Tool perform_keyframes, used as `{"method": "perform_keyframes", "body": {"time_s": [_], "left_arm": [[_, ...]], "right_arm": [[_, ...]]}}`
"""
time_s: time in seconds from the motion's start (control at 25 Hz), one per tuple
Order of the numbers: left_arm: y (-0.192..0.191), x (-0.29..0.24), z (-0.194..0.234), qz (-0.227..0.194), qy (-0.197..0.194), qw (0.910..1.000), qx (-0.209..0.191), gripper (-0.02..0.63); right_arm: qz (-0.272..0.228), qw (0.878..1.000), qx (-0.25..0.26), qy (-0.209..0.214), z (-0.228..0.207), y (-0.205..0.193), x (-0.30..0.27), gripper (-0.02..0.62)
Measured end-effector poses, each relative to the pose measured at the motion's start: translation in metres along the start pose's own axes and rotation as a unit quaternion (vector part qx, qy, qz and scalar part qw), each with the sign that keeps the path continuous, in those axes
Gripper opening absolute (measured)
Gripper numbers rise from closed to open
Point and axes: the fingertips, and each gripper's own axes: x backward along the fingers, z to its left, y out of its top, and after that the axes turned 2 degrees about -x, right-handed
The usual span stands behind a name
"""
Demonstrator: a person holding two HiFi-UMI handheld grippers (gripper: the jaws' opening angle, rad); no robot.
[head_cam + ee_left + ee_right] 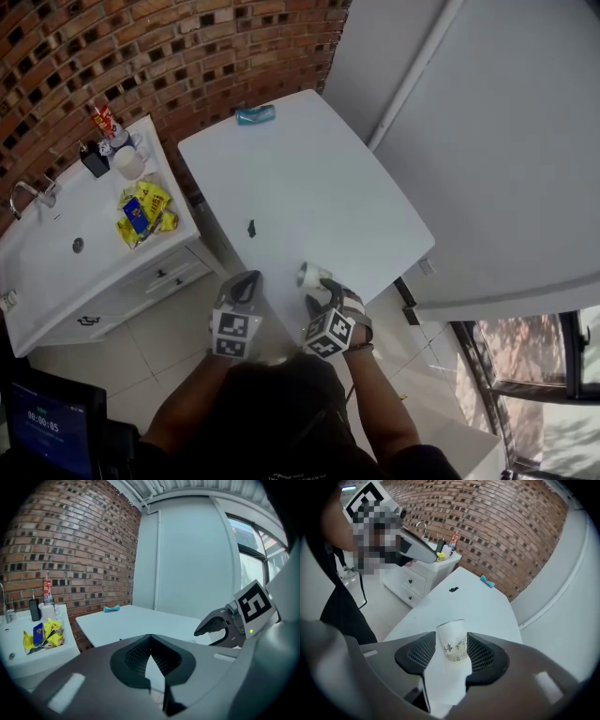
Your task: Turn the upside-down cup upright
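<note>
A small white paper cup [452,639] with dark print stands rim-up on the near edge of the white table [473,602]. In the head view the cup [312,276] is just beyond my right gripper [323,289]. My right gripper [451,648] is open, with the cup between its ribbed pads [419,652] and thin gaps at the sides. My left gripper [246,283] hovers left of it by the table's near corner; its jaws [150,641] are together with nothing in them. The right gripper [219,626] also shows at the right of the left gripper view.
A small dark speck [251,228] lies mid-table and a blue object [255,114] at the far end. Left of the table stands a white sink cabinet [56,281] with a tap, bottles and yellow packets [141,214]. A brick wall [141,47] lies behind and a window [534,375] to the right.
</note>
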Motion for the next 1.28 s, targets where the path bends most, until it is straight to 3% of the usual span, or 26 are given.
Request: {"method": "perform_keyframes", "body": {"time_s": [0.52,0.92,1.28], "left_arm": [[-0.007,-0.017,0.022,0.015,0.003,0.9999,-0.002,0.002],[-0.012,-0.02,0.012,0.025,-0.013,0.9996,-0.009,0.002],[-0.014,-0.021,0.009,0.026,-0.016,0.9995,-0.007,0.002]], "right_arm": [[0.112,0.988,0.1,0.04,0.003,-0.001,-0.045,0.321],[0.154,0.974,0.163,0.019,0.001,-0.012,-0.058,0.299],[0.151,0.974,0.166,0.012,-0.002,-0.012,-0.059,0.279]]}}
